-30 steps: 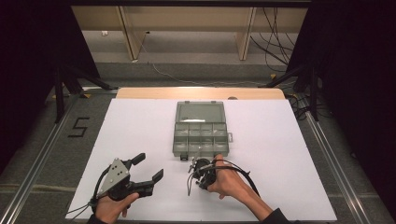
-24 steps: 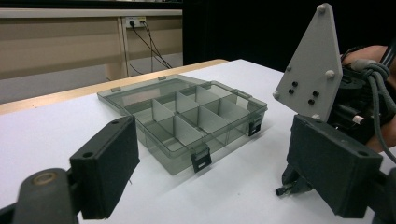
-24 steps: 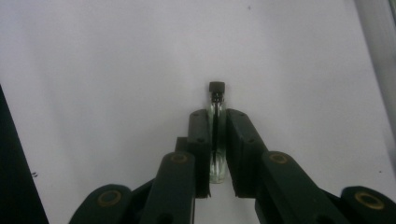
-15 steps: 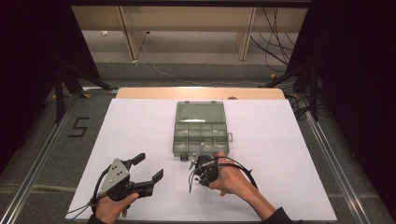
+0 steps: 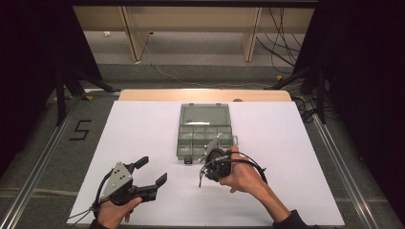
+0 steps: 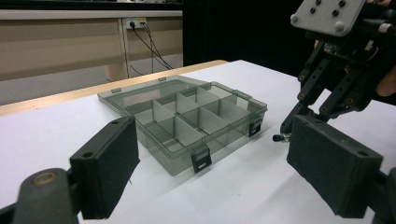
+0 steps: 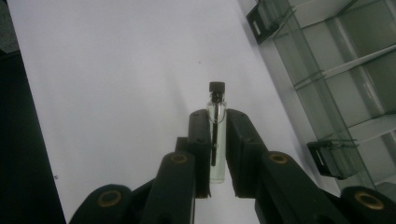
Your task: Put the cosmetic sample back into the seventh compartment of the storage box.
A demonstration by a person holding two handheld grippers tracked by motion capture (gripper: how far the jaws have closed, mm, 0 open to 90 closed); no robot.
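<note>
My right gripper (image 7: 217,154) pinches a small glass vial (image 7: 216,140) at centre frame, beside the open organizer box (image 5: 204,131). My left gripper (image 5: 143,174) idles wide open, lower left. The smooth glass (held only mid-body) could slip or twist.

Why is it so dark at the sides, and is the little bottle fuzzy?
High view: light falls on the white table, the sides are unlit. Right gripper view: the glass vial in the right gripper looks sharp; the organizer box shows pale reflections.
</note>
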